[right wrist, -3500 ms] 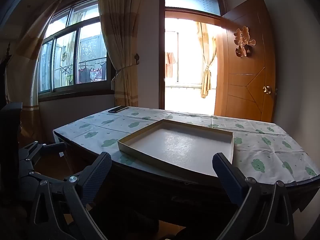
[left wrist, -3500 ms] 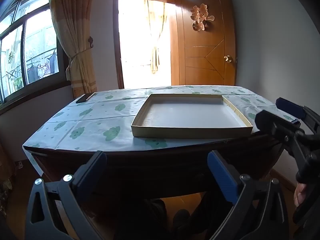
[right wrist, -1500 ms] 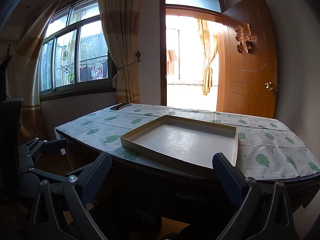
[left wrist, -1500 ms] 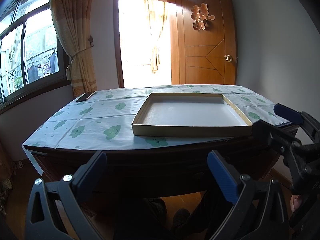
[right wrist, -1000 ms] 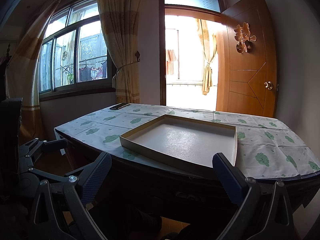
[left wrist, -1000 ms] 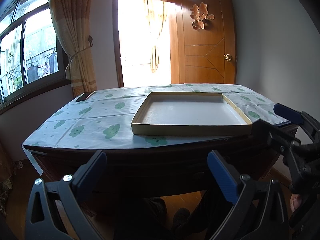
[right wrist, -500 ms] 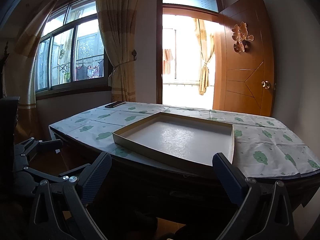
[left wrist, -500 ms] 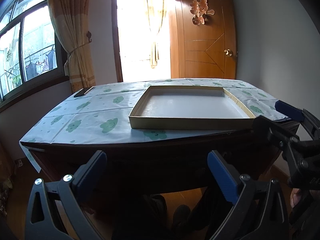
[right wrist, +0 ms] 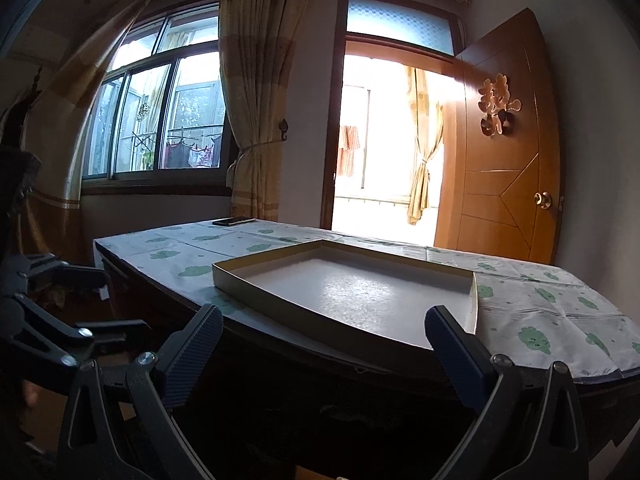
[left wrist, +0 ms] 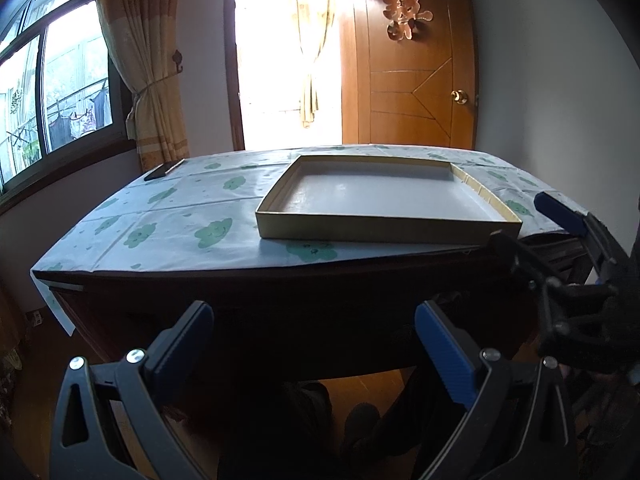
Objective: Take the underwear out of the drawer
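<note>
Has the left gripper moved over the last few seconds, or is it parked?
Yes. The left gripper has come closer to the table and slightly lower: the table edge and shallow box now loom larger in its view.

Blocking the centre of the desk (left wrist: pixel 180 216): shallow tray (left wrist: pixel 380 236). Leaving open cloth left of the tray, phone (left wrist: pixel 162 171) lying far beyond.

This is a room in a home. A worktop (left wrist: pixel 168 216) wears a cloth printed with green clouds, tied-back yellow curtains (right wrist: pixel 256 92) hang beside a wide window (right wrist: pixel 160 120) with laundry drying outside it, and a wooden door (left wrist: pixel 416 72) bearing a paper decoration (left wrist: pixel 406 12) stands open onto a sunlit balcony. The floor is wood.
</note>
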